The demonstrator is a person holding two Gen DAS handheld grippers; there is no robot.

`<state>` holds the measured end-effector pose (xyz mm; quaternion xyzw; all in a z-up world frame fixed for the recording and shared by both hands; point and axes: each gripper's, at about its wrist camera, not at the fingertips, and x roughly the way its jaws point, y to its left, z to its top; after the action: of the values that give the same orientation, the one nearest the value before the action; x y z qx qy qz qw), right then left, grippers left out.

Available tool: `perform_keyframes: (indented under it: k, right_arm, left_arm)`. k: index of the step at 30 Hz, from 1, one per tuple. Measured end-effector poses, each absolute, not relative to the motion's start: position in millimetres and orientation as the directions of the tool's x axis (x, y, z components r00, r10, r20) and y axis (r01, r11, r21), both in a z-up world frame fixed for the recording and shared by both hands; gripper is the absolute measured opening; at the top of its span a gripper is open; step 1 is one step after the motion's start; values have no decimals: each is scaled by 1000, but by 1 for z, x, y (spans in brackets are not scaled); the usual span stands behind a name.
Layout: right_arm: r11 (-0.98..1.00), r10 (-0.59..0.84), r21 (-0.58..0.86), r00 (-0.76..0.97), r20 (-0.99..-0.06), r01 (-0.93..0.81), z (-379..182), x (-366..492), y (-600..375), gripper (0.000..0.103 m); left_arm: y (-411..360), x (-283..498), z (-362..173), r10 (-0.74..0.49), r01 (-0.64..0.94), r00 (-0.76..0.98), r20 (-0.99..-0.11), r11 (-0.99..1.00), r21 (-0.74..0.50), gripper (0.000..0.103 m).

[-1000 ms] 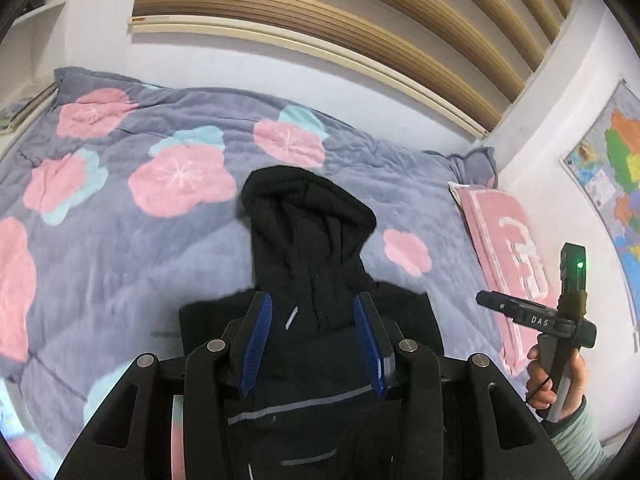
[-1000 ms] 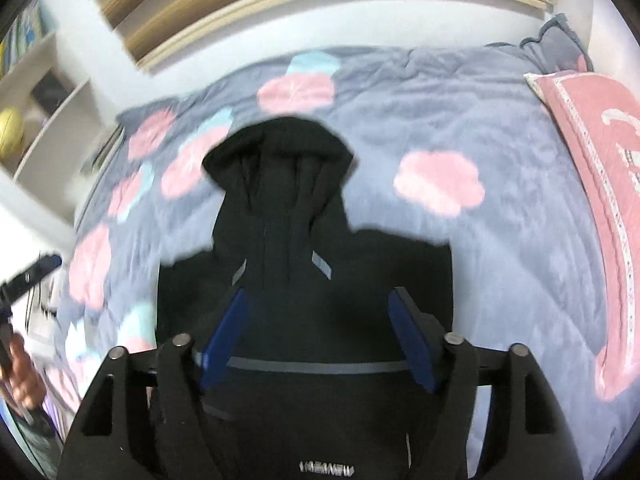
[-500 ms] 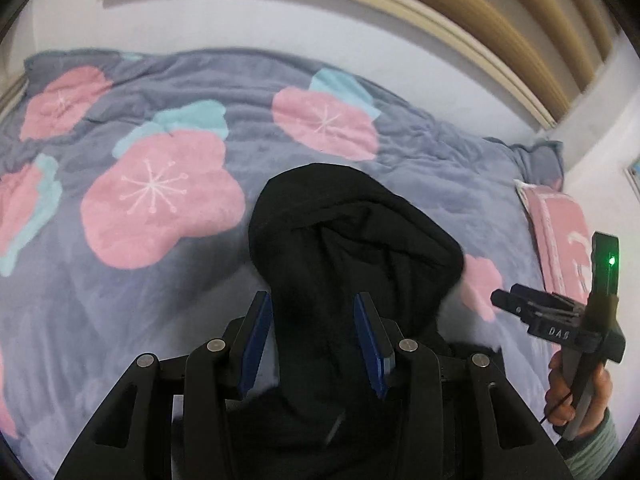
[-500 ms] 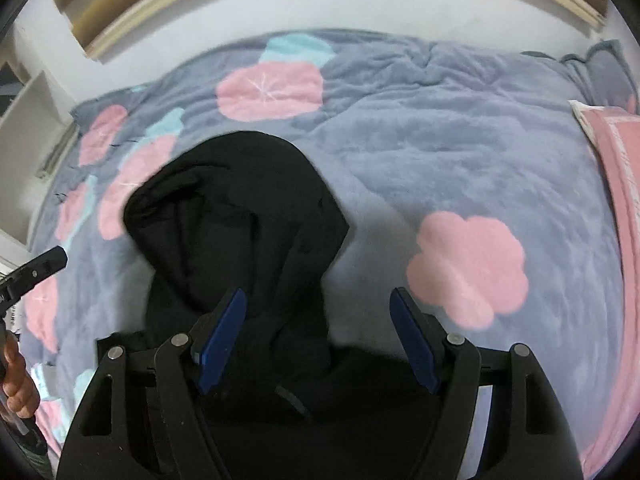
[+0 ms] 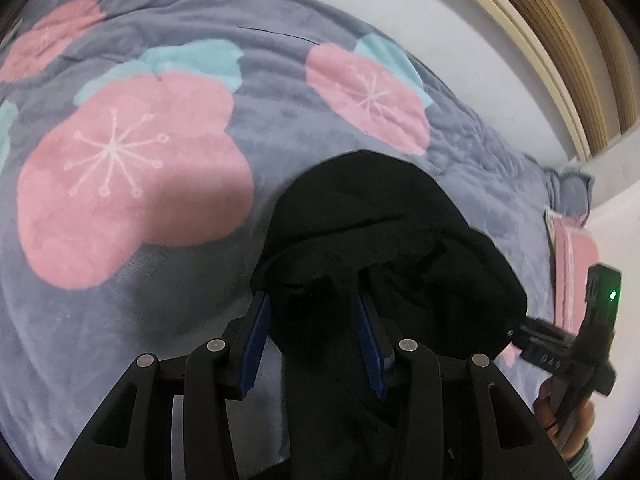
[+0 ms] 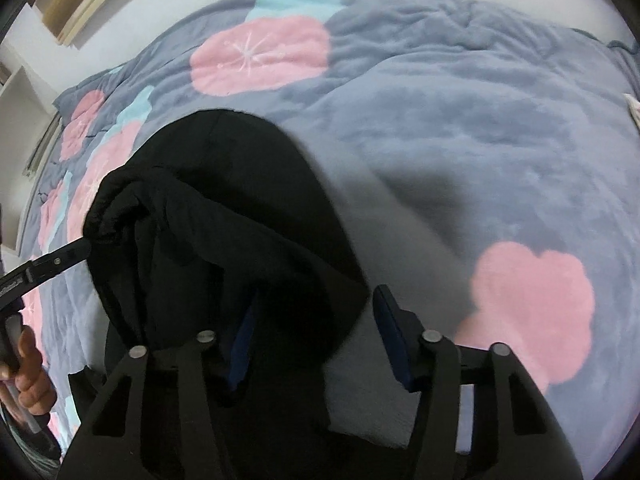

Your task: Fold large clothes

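A black hoodie lies on the bed; only its hood (image 5: 384, 240) and upper part show, and the hood also shows in the right wrist view (image 6: 224, 220). My left gripper (image 5: 312, 308) is open, its blue-padded fingers straddling the left part of the hood. My right gripper (image 6: 316, 320) is open with the hood's right edge between its fingers. The right gripper also shows in the left wrist view (image 5: 568, 344), at the hood's right edge. The left gripper's fingertip (image 6: 76, 250) touches the hood's left rim in the right wrist view.
The bed is covered by a grey-blue quilt (image 5: 280, 80) with pink and teal flowers (image 6: 260, 56). A pink pillow (image 5: 572, 256) lies at the right. A white wall and wooden slats (image 5: 560, 40) stand behind the bed. White shelves (image 6: 16, 88) stand at the left.
Both grippers have moved forward along the hoodie from its body up to the hood and lower toward it. Both stay open.
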<state>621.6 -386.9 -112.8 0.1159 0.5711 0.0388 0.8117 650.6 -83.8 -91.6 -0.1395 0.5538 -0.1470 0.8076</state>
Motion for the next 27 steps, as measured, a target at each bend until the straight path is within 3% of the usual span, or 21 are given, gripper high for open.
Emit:
perform_keyframes:
  k: [1,2,3,4,5,10,16,20,24,27]
  right_arm:
    - [974,181,217,348,-920,67,-114,623,-384,46]
    - [979,156,191,356,-921,66,-114,623,-382,31]
    - [984,129,166,368,-921,69,-112,622,-382,23]
    - [985,106,149,389,-915,83,-108,619,-385,12]
    - [979,117,175,421,-900,102,-102,613,-392,10]
    - [949,204,297,512,-834,106,-78,577,-415,9]
    - [951,202,285,453,-868,123,-111,578,-413,8]
    - [947,220,290,381,-898,138,-146,586,-415,8]
    - [942,240,303,341,-909,146,-161,590,-420,8]
    - [946,239,299,353,-905,128,-148,584,-426,31]
  left_arm:
    - [-81,650,-92,-385,71,359,-850,920,-386,42]
    - [-78,650,-91,-355,61,384,-852,931,-360,17]
    - [-73,648,-88,-303,47,409,-861,949,-311,4]
    - [-69,647,-86,-302,39,418,-857,948,-315,5]
    - [-54,639,-77,-372,31,453,-810,915,-403,5]
    - [-30,611,-57,-498,76,470,-729,845,-529,5]
    - [-26,618,-113,-389,-5,346,-854,909,-417,6]
    - [-42,616,-159,-259,13,255,-932,964,-264,8]
    - [-39,607,-152,-278,32,268,-922,959,-280,8]
    - [-27,587,-124,-296,64,313,-902,955,-290,8]
